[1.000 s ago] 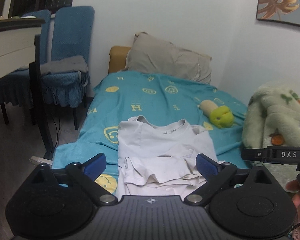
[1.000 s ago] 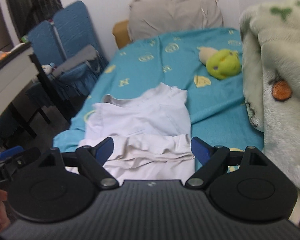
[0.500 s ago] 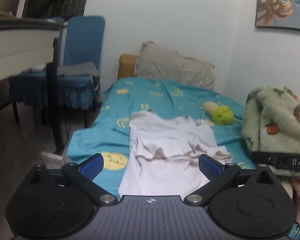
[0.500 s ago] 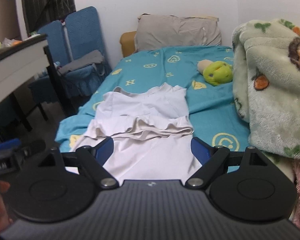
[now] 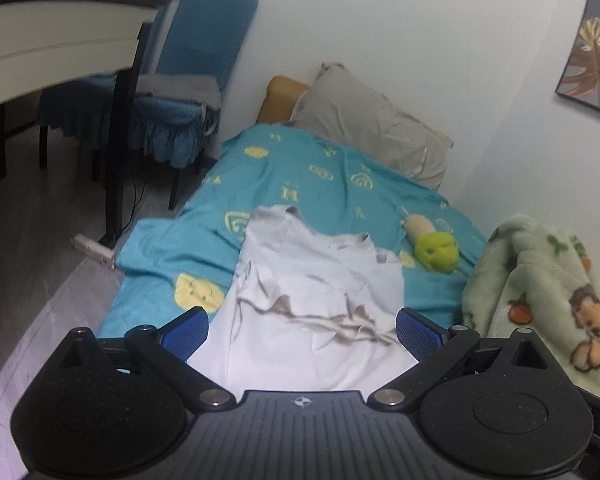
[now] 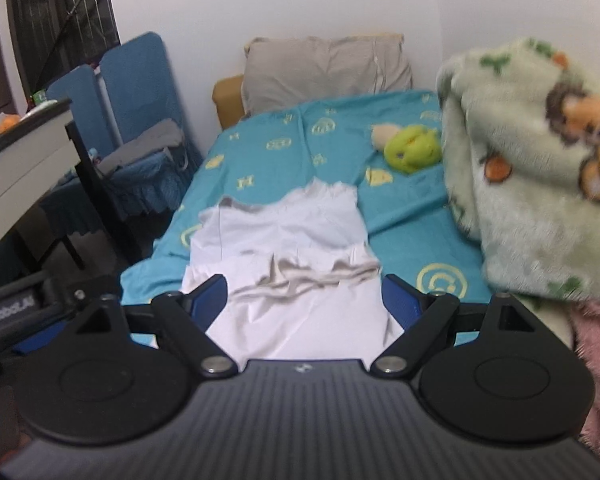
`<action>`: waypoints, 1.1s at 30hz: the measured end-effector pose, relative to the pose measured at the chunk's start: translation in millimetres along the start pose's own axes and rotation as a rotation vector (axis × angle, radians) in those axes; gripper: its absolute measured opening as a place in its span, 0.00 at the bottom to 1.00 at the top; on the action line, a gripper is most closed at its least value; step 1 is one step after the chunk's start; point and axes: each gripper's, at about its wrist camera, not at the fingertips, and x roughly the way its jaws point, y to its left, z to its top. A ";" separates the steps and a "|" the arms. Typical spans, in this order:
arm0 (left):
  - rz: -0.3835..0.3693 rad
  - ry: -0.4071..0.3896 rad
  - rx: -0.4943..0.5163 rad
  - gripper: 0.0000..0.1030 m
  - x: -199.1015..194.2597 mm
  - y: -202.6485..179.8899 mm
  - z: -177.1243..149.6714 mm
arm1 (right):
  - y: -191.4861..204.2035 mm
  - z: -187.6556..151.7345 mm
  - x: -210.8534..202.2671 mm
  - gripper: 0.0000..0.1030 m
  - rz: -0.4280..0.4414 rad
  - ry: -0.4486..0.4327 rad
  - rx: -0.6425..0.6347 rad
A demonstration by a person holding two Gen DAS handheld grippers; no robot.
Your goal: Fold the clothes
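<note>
Both grippers stand wide apart with nothing between their blue pads: the left gripper [image 5: 302,330] fills the bottom of the left wrist view, and the right gripper [image 6: 304,300] does the same in the right wrist view. Neither touches cloth.

Just above them, in the lower middle of each frame, lies the white T-shirt [image 5: 316,292], spread on the bed with its neck opening toward the top of the frame. Its fabric is thin, soft and matte. The sides are turned in, so the outline is a narrow oblong, and a rumpled fold runs across the middle, throwing grey-brown shadows along its wavy edge. The lower part lies smooth and flat and reaches the near edge of the bed.

Under it is a teal bedsheet [image 5: 300,184] printed with yellow emblems and letters, slightly creased. Right of the shirt's collar rests a plush toy [image 5: 436,248] with a rounded lime-green head and a tan body. Along the right edge of the frame a fluffy pale-green fleece blanket [image 5: 540,292] with cartoon animals and oranges is heaped. At the head of the bed, in the upper middle, a limp grey-beige pillow [image 5: 372,128] leans on the white wall. In the upper left stand chairs [image 5: 204,40] in blue covers with ruffled skirts.
</note>
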 end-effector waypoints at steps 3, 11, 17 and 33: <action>0.027 -0.002 0.026 0.98 2.0 1.3 -0.5 | 9.3 0.1 -11.6 0.83 0.007 -0.033 -0.029; 0.079 0.063 0.003 0.97 31.2 31.6 -15.1 | 18.6 0.5 1.6 0.83 0.017 -0.027 -0.049; 0.056 0.193 -0.098 0.94 63.4 56.4 -31.2 | -0.5 -9.7 16.6 0.83 0.061 0.014 0.049; -0.141 0.400 -0.633 0.83 123.2 107.5 -77.6 | -99.7 -80.8 86.4 0.84 0.257 0.402 0.852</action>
